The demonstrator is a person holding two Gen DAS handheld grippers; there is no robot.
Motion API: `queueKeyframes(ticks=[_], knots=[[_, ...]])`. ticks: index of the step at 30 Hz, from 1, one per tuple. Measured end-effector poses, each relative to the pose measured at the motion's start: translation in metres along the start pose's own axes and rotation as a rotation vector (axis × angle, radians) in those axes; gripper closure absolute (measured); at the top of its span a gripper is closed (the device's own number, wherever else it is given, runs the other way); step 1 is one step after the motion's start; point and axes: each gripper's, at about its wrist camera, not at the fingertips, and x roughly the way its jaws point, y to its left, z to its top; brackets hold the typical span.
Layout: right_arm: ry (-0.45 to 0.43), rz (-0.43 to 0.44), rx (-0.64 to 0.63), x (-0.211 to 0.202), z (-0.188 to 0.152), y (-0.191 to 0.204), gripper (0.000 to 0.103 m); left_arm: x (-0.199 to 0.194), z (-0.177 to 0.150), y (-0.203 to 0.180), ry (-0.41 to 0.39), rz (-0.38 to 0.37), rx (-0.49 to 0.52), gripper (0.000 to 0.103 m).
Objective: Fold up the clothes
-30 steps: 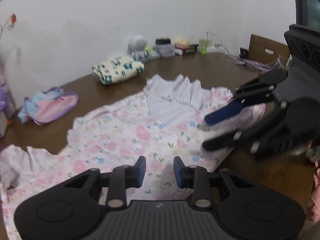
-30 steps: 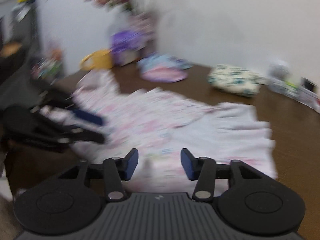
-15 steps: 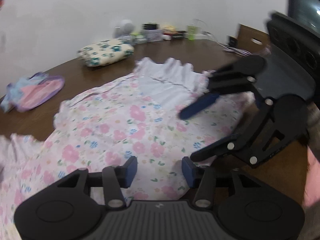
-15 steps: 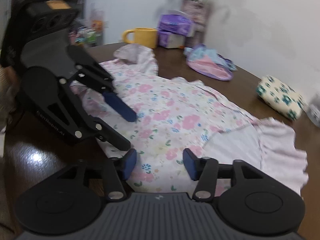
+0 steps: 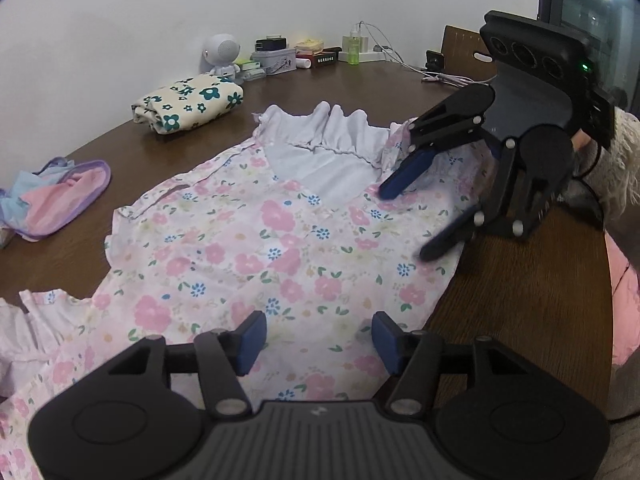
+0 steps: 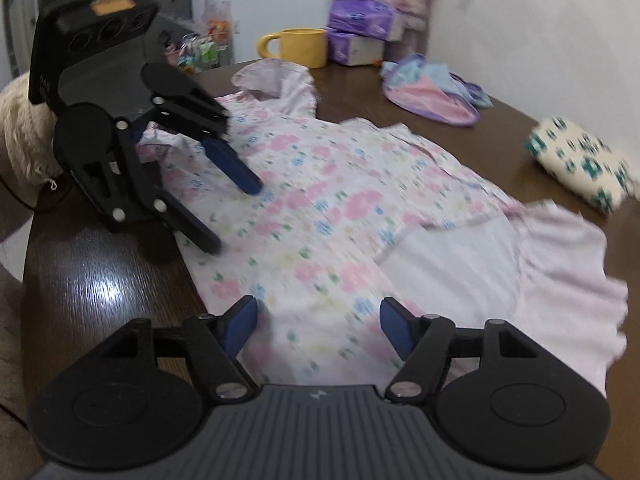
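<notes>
Both hand-held grippers now stand wider than a second ago, and both have come in lower over the dress, with the right one swung in from the side. The dress point(image 5: 256, 248), pink with a flower print, lies spread flat on the brown surface point(image 5: 520, 280), its white ruffled part point(image 5: 332, 140) toward the far end and one pale sleeve point(image 6: 276, 80) bunched toward the mug.

The left hand-held gripper point(image 5: 318, 340) is released and its jaws are opening; printed cloth lies under the gap, but the blue pads point(image 5: 250, 338) do not press it. The right hand-held gripper point(image 6: 318, 326) is likewise released and opening, with the dress below its gap and nothing pinched. In the left wrist view the right one hangs over the dress's near edge, its lower finger at the hem. In the right wrist view the left one hangs over the opposite end of that same edge. A fuzzy pale sleeve point(image 5: 616, 160) shows behind the right gripper.

Apart from the dress, a folded cream cloth with green flowers point(image 5: 188, 102) sits on the surface, and a small pink and purple garment point(image 5: 60, 200) lies farther off. Along the wall stand a white round toy point(image 5: 222, 54), boxes point(image 5: 276, 60) and a green bottle point(image 5: 354, 46). A yellow mug point(image 6: 302, 46) and purple tissue packs point(image 6: 360, 26) stand at the other end; that view is somewhat blurred.
</notes>
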Motion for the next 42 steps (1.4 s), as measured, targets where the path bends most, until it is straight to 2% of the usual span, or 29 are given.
queueKeyframes(ticks=[5, 9, 24, 30, 34, 36, 40, 42], knots=[[-0.016, -0.072, 0.058, -0.018, -0.019, -0.015, 0.035, -0.002, -0.003, 0.001, 0.001, 0.045, -0.050, 0.039], [-0.034, -0.133, 0.099, -0.031, -0.037, -0.019, 0.035, -0.005, -0.008, 0.002, -0.010, 0.065, -0.081, 0.039], [-0.096, -0.186, 0.208, -0.066, -0.081, -0.045, 0.036, -0.010, -0.016, 0.004, -0.018, 0.093, -0.106, 0.039], [-0.104, -0.212, 0.214, -0.066, -0.083, -0.040, 0.036, -0.012, -0.014, 0.003, -0.020, 0.120, -0.128, 0.040], [-0.131, -0.213, 0.248, -0.074, -0.079, -0.036, 0.031, -0.031, -0.010, 0.000, -0.114, 0.156, -0.176, 0.040], [-0.182, -0.198, 0.273, -0.085, -0.078, -0.033, 0.021, -0.044, -0.009, -0.003, -0.170, 0.167, -0.196, 0.032], [-0.260, -0.202, 0.308, -0.102, -0.072, -0.018, 0.016, -0.069, -0.015, -0.013, -0.232, 0.208, -0.241, 0.022], [-0.288, -0.221, 0.319, -0.107, -0.069, -0.007, 0.009, -0.080, -0.021, -0.018, -0.239, 0.236, -0.269, 0.009]])
